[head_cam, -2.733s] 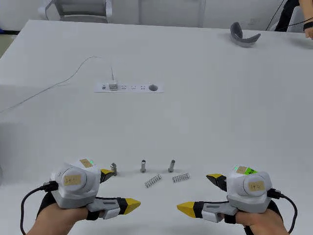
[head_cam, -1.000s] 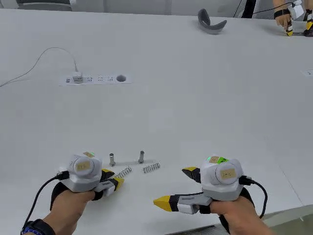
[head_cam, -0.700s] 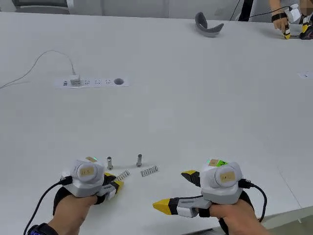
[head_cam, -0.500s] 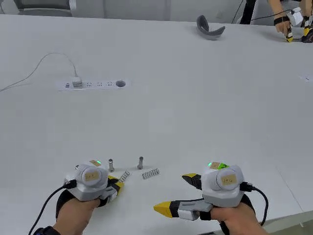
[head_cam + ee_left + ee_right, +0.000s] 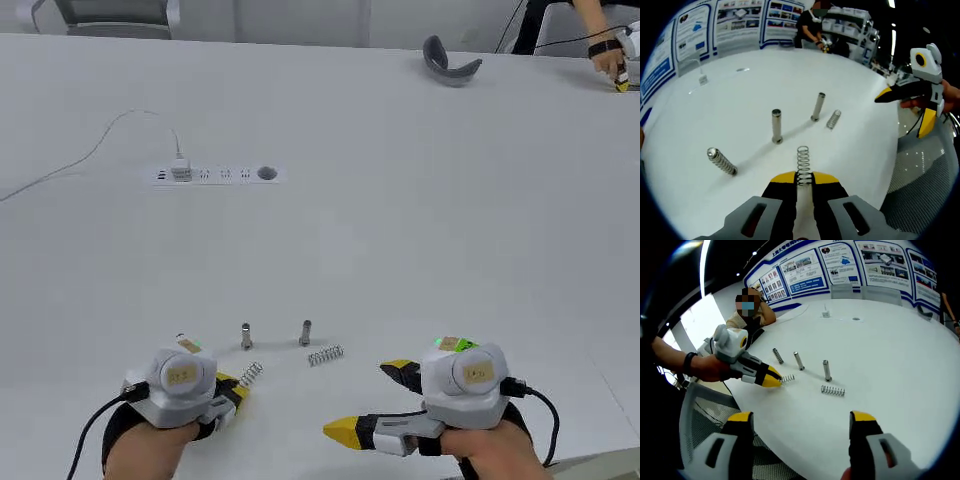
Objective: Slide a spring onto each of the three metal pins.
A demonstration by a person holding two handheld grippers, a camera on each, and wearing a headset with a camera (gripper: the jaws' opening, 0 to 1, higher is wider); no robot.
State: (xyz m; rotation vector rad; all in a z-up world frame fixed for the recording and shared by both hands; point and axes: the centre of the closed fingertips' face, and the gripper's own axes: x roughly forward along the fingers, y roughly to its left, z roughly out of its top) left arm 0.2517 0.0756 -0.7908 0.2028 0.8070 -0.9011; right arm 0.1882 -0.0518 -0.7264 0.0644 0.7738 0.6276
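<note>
My left gripper (image 5: 234, 386) is shut on one end of a small spring (image 5: 250, 373), which sticks out past its yellow tips (image 5: 802, 159). Just beyond stand two bare metal pins (image 5: 776, 126) (image 5: 817, 106), upright on the white table. To their left a third pin (image 5: 721, 160) carries a spring and leans over. A loose spring (image 5: 325, 355) lies right of the pins (image 5: 305, 333). My right gripper (image 5: 370, 400) hovers open at the table's front, its fingers (image 5: 740, 420) wide apart, and the loose spring (image 5: 833, 390) lies ahead of it.
A white power strip (image 5: 215, 175) with a plugged cable lies mid-table. A grey curved object (image 5: 450, 55) rests at the far edge, and a person's hand (image 5: 610, 55) works at the far right. The table's front edge (image 5: 590, 455) runs just right of my right hand.
My left gripper, open 2.7 s ago, has moved onto the nearer spring and shut on it. My right gripper has stayed open. The head camera has shifted.
</note>
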